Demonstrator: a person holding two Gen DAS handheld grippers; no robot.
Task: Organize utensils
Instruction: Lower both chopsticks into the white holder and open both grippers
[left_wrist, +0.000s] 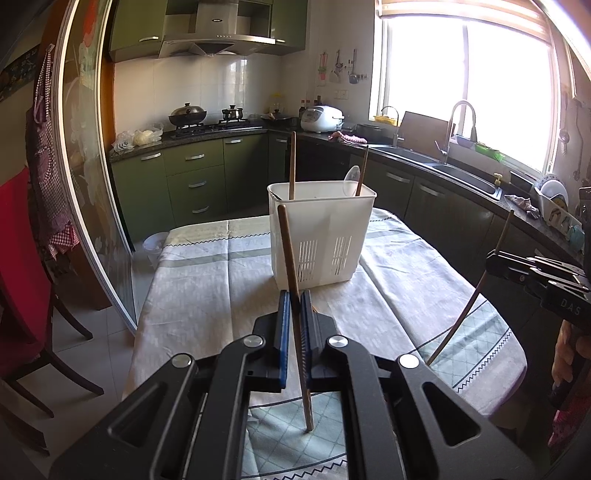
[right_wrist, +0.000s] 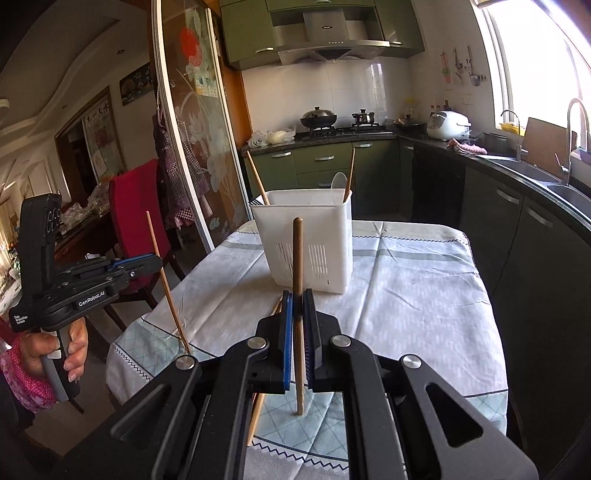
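both the left gripper (left_wrist: 294, 295) and right gripper (right_wrist: 297, 297) pinched near-upright brown wooden chopsticks (left_wrist: 291, 266) (right_wrist: 297, 258), the white slotted plastic utensil caddy (left_wrist: 317, 236) standing directly ahead on the far table.

Upright chopsticks (left_wrist: 290, 254) before white caddy (left_wrist: 321, 236)

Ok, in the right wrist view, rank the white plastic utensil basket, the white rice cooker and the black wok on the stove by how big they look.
1. White plastic utensil basket, nearest.
2. White rice cooker.
3. Black wok, nearly alike and farther off, so unsure.
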